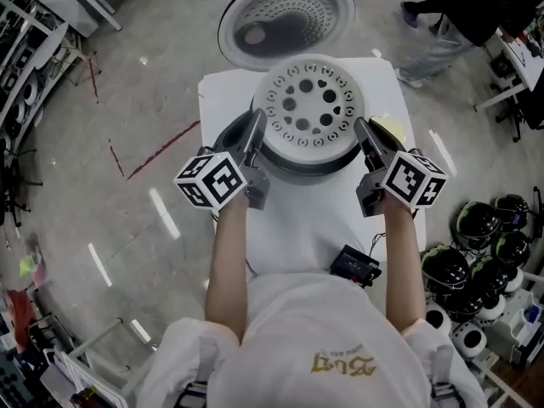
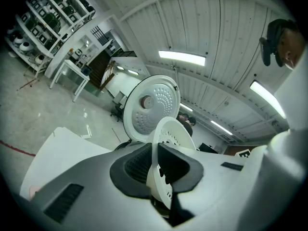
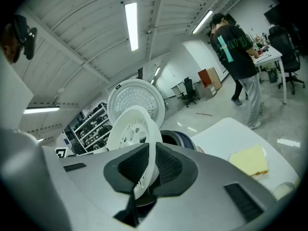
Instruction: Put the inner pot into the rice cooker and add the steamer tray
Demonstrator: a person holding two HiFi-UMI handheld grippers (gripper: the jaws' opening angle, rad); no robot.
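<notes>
A white square table (image 1: 293,228) stands on glossy grey floor (image 1: 127,143); left gripper (image 1: 255,130) and right gripper (image 1: 364,136) clamp a round white perforated steamer tray (image 1: 310,109) by its rim.

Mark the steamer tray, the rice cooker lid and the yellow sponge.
steamer tray (image 1: 310,109), head view, middle of its perforated disc
rice cooker lid (image 1: 285,15), head view, perforated inner face
yellow sponge (image 3: 249,160), right gripper view, top face
</notes>
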